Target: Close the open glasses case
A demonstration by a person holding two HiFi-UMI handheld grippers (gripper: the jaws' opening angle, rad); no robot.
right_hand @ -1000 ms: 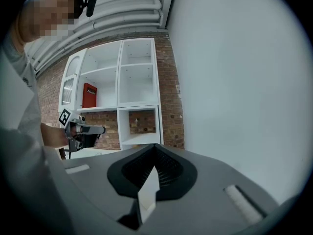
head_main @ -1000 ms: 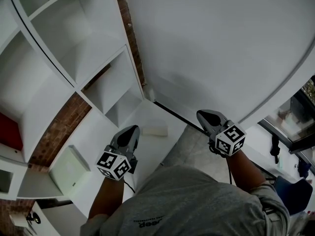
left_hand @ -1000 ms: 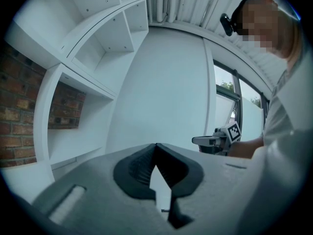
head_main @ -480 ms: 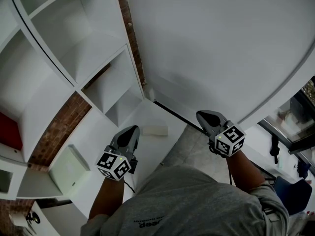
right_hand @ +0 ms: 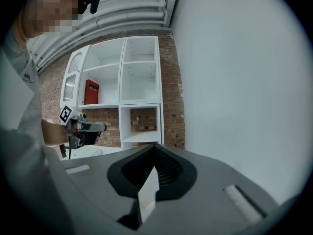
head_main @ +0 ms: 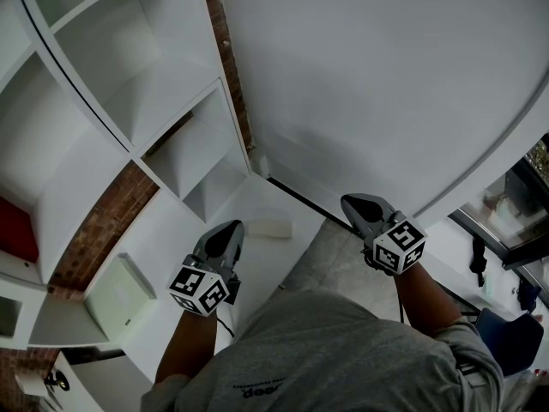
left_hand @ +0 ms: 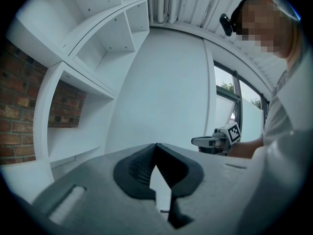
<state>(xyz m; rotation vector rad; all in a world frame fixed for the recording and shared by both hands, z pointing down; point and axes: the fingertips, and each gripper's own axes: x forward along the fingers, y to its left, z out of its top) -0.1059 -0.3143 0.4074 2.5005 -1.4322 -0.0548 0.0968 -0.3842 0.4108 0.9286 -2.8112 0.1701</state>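
The small pale glasses case (head_main: pixel 270 227) lies flat near the foot of the white shelves (head_main: pixel 129 67); I can't tell if it's open.

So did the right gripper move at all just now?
No. In the head view the right gripper points at the same spot by the dark line below the wall as before.

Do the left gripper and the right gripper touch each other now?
Apart. The head view shows the left gripper and the right gripper far from each other, with a wide gap between them.
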